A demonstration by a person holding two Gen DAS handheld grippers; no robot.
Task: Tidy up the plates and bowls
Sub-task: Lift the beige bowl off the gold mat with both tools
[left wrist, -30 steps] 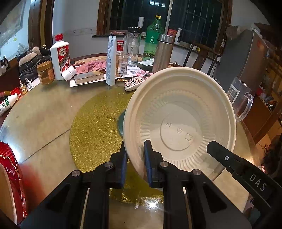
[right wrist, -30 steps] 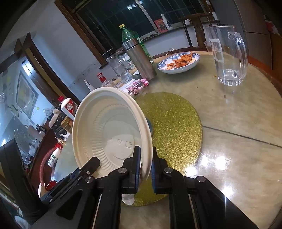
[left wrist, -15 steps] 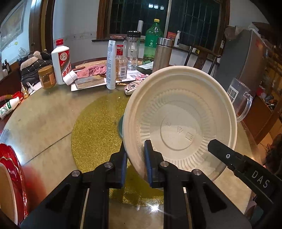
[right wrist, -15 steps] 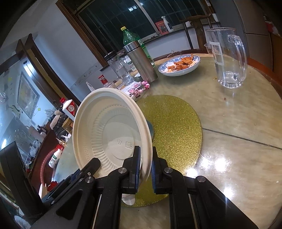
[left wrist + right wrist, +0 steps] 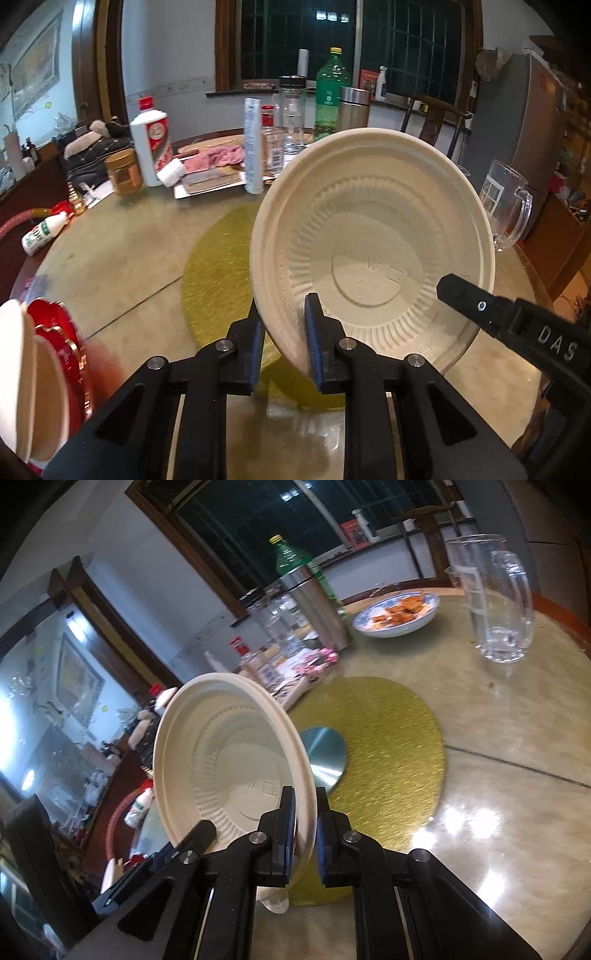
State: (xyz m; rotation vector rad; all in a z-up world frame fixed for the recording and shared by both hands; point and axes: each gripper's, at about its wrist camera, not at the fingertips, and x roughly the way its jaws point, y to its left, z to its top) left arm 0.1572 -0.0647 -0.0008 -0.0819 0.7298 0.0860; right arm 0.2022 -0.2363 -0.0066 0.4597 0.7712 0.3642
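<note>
Both your claws are clamped on the cream plate's (image 5: pixel 373 254) lower rim, left claw (image 5: pixel 282 345) and right claw (image 5: pixel 304 834), holding it on edge above the table (image 5: pixel 122 254); the stacked dishes (image 5: pixel 40 373) lie nearer your left.

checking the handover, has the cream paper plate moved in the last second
Yes. In the right wrist view the cream ribbed paper plate has lifted and tilted, uncovering a blue metal disc on the round gold glitter mat.
</note>
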